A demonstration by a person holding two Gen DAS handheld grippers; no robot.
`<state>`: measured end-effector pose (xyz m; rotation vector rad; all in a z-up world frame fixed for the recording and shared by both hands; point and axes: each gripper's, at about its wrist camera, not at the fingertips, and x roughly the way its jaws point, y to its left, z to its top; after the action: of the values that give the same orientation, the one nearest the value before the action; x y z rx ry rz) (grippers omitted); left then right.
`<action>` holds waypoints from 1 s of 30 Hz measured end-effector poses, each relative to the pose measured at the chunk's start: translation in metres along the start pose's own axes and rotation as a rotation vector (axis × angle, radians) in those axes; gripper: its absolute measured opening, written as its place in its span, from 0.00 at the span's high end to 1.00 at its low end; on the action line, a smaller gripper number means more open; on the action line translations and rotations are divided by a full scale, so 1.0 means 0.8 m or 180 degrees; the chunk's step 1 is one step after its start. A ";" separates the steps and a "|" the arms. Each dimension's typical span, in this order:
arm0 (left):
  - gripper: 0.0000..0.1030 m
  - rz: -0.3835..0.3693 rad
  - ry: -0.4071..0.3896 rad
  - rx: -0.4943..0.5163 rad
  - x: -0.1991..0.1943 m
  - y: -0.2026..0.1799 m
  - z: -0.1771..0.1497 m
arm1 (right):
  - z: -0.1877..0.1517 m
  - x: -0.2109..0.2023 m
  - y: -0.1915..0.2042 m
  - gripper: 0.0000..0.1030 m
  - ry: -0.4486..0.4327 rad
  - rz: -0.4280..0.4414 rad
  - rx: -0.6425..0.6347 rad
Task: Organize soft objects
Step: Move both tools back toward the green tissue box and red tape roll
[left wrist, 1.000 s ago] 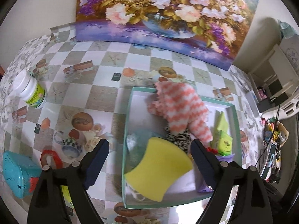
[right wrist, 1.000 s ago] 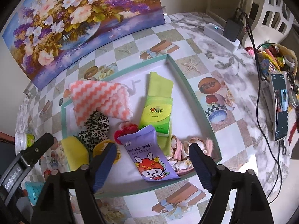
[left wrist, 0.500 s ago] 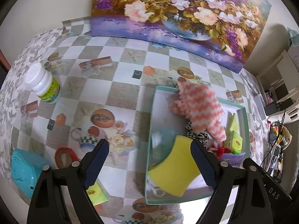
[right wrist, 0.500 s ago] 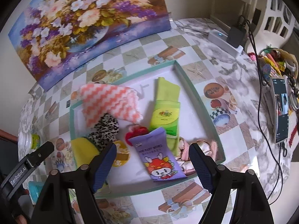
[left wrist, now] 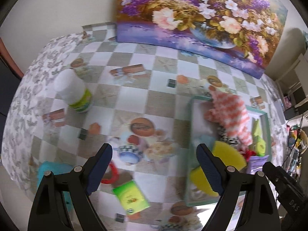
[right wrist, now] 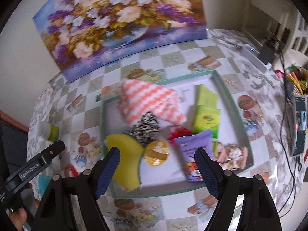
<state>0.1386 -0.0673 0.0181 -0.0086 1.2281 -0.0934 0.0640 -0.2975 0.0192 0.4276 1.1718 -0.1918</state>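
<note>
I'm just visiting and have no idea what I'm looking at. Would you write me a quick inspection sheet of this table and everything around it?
Surface: checkered tablecloth with printed pictures.
Job's things: teal tray holds zigzag cloth, yellow sponge, leopard scrunchie, purple wipes pack, green tissue pack.
Clutter: white bottle, green packet, teal object outside the tray.
Tongs: left tongs and right tongs open, empty.
Cables: black cables at the table's right edge.
Surroundings: flower painting against the wall.
</note>
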 end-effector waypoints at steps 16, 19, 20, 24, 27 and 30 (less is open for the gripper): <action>0.13 -0.0028 0.0017 -0.0357 -0.007 0.085 -0.004 | -0.018 0.003 0.078 0.20 0.0073 0.0232 -0.0391; 0.13 0.0002 0.0040 -0.0347 -0.005 0.093 -0.004 | -0.023 0.003 0.097 0.20 0.0085 0.0308 -0.0483; 0.13 0.0019 0.0050 -0.0337 -0.004 0.096 -0.004 | -0.025 0.005 0.105 0.20 0.0105 0.0336 -0.0522; 0.13 0.0110 0.0136 -0.0313 0.005 0.108 -0.005 | -0.035 0.011 0.128 0.20 0.0165 0.0376 -0.0651; 0.13 0.0051 0.0181 -0.0364 0.010 0.119 -0.004 | -0.041 0.017 0.146 0.20 0.0211 0.0394 -0.0754; 0.13 0.0000 0.0219 -0.0445 0.015 0.133 -0.003 | -0.047 0.026 0.160 0.20 0.0280 0.0424 -0.0823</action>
<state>0.1475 0.0378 -0.0004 -0.1280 1.3015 -0.0080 0.0867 -0.1647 0.0168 0.2865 1.2309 0.0947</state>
